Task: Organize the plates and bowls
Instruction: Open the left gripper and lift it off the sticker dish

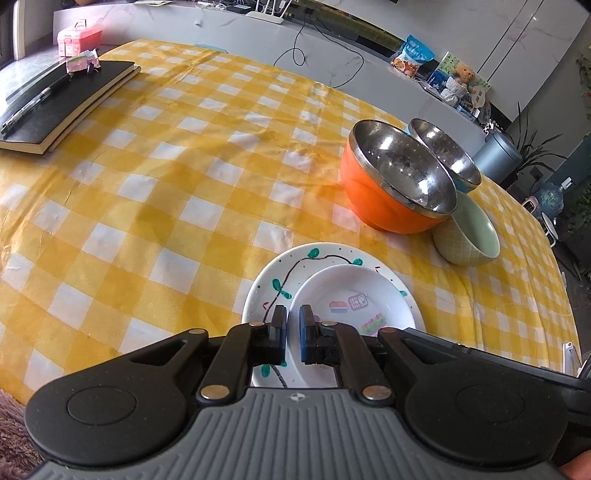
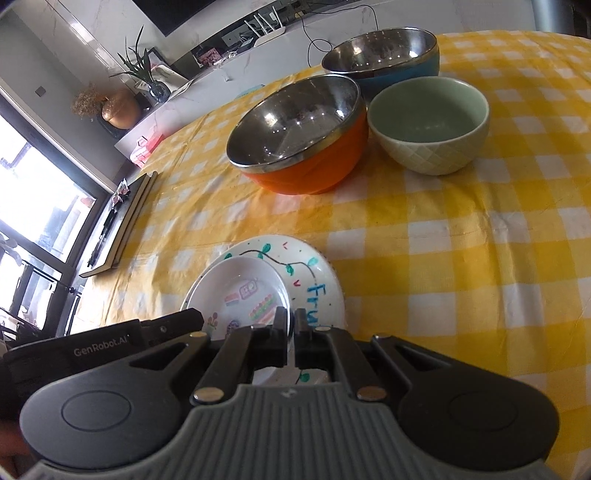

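A yellow-and-white checked tablecloth (image 1: 166, 192) covers the table, with a black notebook (image 1: 62, 103) at its far corner and a white counter (image 1: 229, 33) behind. Each gripper, left gripper (image 1: 292, 323) and right gripper (image 2: 293, 325), pinches the small plate's (image 1: 351, 299) rim as it rests on the leaf-painted plate (image 1: 273, 273), near the orange bowl (image 1: 373, 192).

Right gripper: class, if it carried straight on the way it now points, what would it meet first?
Probably the large white plate with hand-drawn green leaves and blue lettering. The right gripper, jaws shut, appears clamped on that plate's near rim, beside the small white dish resting on it; depth there is unclear.
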Action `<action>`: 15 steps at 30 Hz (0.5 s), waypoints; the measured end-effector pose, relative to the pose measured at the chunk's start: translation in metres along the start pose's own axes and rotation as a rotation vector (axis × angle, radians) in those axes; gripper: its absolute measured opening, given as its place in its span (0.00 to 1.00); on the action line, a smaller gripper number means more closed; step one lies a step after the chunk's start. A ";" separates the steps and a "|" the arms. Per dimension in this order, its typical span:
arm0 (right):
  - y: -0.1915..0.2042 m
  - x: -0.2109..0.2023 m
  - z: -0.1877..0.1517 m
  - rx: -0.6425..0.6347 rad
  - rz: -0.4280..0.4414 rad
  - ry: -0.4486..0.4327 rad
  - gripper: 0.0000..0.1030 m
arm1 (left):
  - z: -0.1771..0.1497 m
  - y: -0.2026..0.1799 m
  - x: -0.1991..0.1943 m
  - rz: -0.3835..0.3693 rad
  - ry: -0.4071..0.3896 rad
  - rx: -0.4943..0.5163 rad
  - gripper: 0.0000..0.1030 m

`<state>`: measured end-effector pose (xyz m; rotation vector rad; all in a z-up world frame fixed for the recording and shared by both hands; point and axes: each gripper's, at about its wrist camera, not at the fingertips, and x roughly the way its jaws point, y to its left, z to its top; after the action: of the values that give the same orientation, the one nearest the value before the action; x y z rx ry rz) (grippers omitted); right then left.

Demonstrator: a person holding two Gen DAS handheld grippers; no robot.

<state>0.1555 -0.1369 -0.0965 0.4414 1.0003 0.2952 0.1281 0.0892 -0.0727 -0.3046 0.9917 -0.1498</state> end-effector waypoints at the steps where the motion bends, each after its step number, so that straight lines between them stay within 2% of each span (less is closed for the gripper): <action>1: 0.000 0.002 0.000 -0.003 -0.007 0.000 0.01 | 0.000 0.000 0.001 -0.001 0.001 0.001 0.06; 7: 0.000 0.003 0.000 -0.012 0.003 0.000 0.04 | -0.001 0.001 0.003 -0.001 -0.002 0.005 0.08; 10: 0.002 0.002 -0.001 -0.039 -0.008 -0.012 0.07 | -0.001 0.002 0.001 -0.010 -0.015 0.004 0.18; 12: 0.003 -0.001 -0.001 -0.055 -0.018 -0.026 0.12 | 0.000 0.002 -0.001 -0.019 -0.031 -0.002 0.26; 13: 0.003 -0.002 -0.001 -0.061 -0.022 -0.035 0.16 | 0.000 0.002 -0.003 -0.021 -0.042 -0.002 0.33; 15: 0.002 -0.007 0.000 -0.068 -0.030 -0.059 0.22 | 0.001 0.003 -0.007 -0.026 -0.069 -0.008 0.38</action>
<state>0.1522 -0.1379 -0.0903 0.3709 0.9352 0.2871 0.1248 0.0939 -0.0677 -0.3282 0.9206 -0.1579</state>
